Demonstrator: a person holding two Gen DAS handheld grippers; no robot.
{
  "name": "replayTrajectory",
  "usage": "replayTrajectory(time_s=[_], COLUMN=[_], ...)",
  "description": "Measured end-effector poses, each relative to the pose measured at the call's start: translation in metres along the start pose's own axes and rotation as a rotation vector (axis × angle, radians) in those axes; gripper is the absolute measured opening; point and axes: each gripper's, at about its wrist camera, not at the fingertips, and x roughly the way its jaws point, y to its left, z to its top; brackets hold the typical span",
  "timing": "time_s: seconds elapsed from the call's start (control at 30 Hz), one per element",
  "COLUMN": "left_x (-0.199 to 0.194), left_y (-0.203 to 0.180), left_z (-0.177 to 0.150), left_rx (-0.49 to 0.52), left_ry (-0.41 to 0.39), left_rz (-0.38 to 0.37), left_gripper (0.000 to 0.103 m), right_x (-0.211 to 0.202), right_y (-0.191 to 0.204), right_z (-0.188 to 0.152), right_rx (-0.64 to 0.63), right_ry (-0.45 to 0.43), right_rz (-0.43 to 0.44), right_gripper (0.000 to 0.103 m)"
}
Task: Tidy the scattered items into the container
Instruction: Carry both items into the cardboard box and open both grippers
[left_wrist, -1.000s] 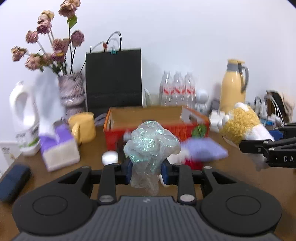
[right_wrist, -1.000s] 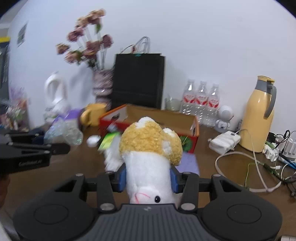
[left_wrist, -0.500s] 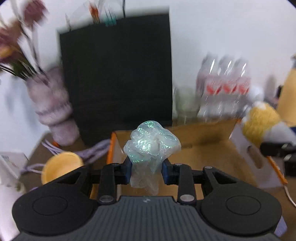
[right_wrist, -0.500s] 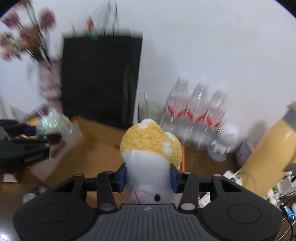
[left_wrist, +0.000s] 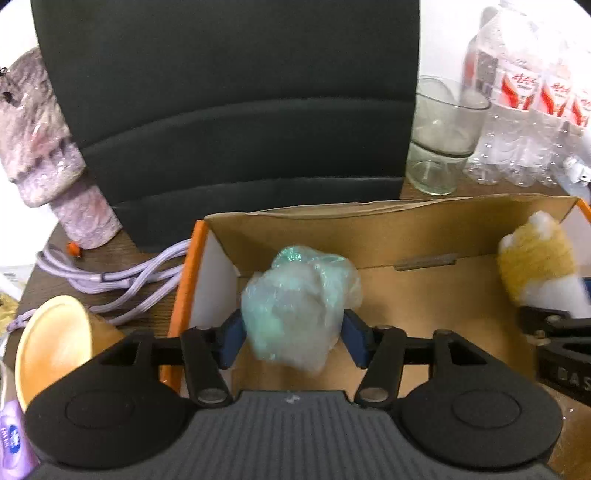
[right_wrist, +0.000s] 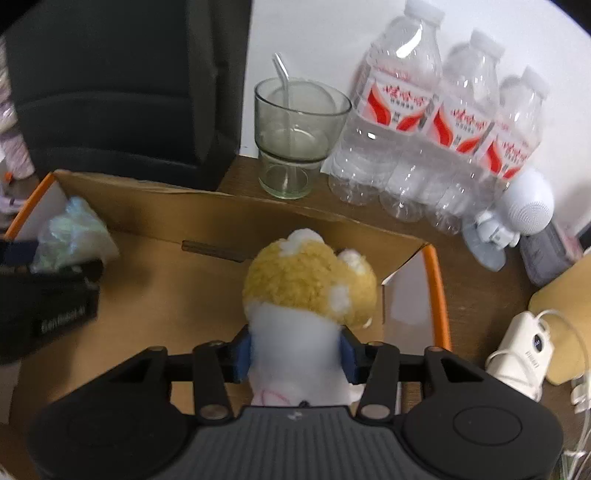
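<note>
The left gripper (left_wrist: 291, 341) is opening its jaws around the crumpled iridescent plastic wrap (left_wrist: 297, 306) over the orange-rimmed cardboard box (left_wrist: 369, 229) — it may snag. The right gripper (right_wrist: 297, 354), also opening, seemingly clasps the yellow-and-white plush toy (right_wrist: 308, 295) near the box's wall — it could tumble out onto the desk (right_wrist: 476, 291).

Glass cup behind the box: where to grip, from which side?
Probably pinch the front wall of the glass cup from above, one finger inside: bottles crowd its right, the black bag stands left, and the straw leans at the back-left rim.
</note>
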Motion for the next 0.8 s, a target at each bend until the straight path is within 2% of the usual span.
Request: replayTrajectory(time_s=[0.03,0.07,0.17,0.2,0.27,0.33,0.47,0.6,0.67,0.8], left_x=[-0.002,-0.007,-0.025,-0.032,-0.050,-0.072,-0.115,-0.147,-0.159,-0.176], left_y=[-0.001,-0.001,0.006,0.009,0.019,0.028,0.037,0.048,0.047,0.041], left_z=[0.000,0.001,0.013,0.017,0.027,0.036,0.043,0.036,0.028,0.013], left_rx=[0.008,0.019,0.018,0.010,-0.016,-0.038,-0.021,-0.090,-0.093,-0.065], left_ry=[-0.004,-0.012,-0.028,-0.024,-0.001,0.031,0.043,0.091,0.088,0.069], left_rz=[-0.005,-0.009,-0.022,-0.023,-0.031,-0.037,-0.027,-0.050,-0.064,-0.045], left_gripper=[0.070,0.070,0.075,0.081,0.087,0.102,0.103,0.103,0.103,0.103], right_x=[0.001,0.001,-0.011,-0.019,-0.038,-0.056,-0.100,-0.137,-0.151,-0.170], right_y=[-0.001,-0.002,-0.010,-0.015,-0.023,-0.035,-0.058,-0.080,-0.081,-0.071], right_z=[0.000,0.001,0.004,0.006,0.010,0.014,0.014,0.005,-0.003,-0.018], right_rx=[0.010,0.012,0.033,0.045,0.062,0.064,0.096,0.166,0.179,0.161], right_ry=[0.002,0.003,-0.011,-0.014,-0.013,0.000,0.027,0.030,0.030,0.024], right_rz=[0.022,0.044,0.090,0.102,0.122,0.142,0.146,0.189,0.201,0.205], right_gripper=[0.056,0.060,0.067,0.069,0.079,0.084,0.087,0.088,0.088,0.088])
